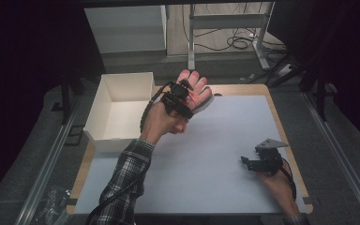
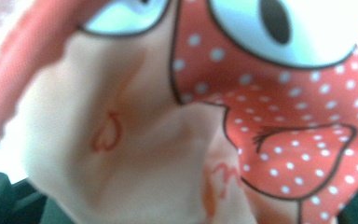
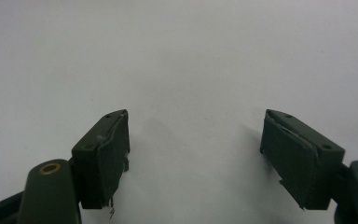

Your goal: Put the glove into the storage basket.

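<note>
A pale pink glove [image 1: 197, 87] with red polka-dot cartoon print hangs above the back of the table, its fingers spread upward. My left gripper [image 1: 186, 99] is raised there and shut on the glove's lower part. Seen close up and blurred in the left gripper view, the glove fabric [image 2: 158, 149] hides the jaws. My right gripper [image 1: 246, 162] rests low over the white table mat [image 1: 225, 126] at the right front. Its fingers [image 3: 103, 154] stand wide apart with nothing between them, and the gripper [image 3: 196, 149] looks down on bare mat.
An open white box [image 1: 113, 140] stands at the table's left back, just left of my raised left hand. The wooden table edge [image 1: 286, 140] runs along the right. Table legs and cables lie on the floor beyond.
</note>
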A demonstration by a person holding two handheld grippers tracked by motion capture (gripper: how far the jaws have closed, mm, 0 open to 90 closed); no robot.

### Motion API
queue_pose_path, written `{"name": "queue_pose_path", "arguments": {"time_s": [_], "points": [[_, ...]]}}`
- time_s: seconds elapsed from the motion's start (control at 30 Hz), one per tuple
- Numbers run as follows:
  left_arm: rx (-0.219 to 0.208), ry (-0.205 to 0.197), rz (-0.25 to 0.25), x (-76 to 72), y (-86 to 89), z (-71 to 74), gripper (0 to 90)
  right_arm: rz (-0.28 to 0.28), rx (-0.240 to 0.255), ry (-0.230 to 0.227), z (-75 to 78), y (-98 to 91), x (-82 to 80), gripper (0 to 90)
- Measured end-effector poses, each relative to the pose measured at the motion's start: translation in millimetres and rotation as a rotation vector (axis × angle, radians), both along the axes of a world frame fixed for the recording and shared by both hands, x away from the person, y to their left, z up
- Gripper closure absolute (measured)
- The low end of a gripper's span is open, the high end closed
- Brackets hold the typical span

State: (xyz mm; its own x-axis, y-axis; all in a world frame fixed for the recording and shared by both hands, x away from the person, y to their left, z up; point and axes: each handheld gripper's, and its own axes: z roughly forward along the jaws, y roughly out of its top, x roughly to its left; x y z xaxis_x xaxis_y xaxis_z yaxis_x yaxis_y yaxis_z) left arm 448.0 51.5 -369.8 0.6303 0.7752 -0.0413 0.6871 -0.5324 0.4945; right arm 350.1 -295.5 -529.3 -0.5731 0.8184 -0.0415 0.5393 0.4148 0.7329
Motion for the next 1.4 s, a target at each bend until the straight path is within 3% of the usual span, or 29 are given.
{"name": "queue_pose_path", "arguments": {"time_s": [0.4, 0.77, 1.07, 1.4], "points": [[0.003, -0.019, 0.149, 9.8, 57.4, 24.1, 40.9, 0.002, 0.0, -0.001, 0.0, -0.1, 0.1, 23.9], [0.026, -0.027, 0.316, 13.8, 115.9, 26.1, 40.1, 0.002, 0.0, -0.001, -0.1, 0.0, 0.1, 23.9], [0.036, 0.011, 0.441, 19.8, 155.2, 3.8, 39.5, 0.002, -0.002, -0.003, -0.2, 0.0, 0.1, 23.9], [0.041, 0.055, 0.513, 33.9, 168.6, -37.7, 39.0, 0.002, -0.003, -0.004, -0.2, -0.1, 0.1, 23.9]]}}
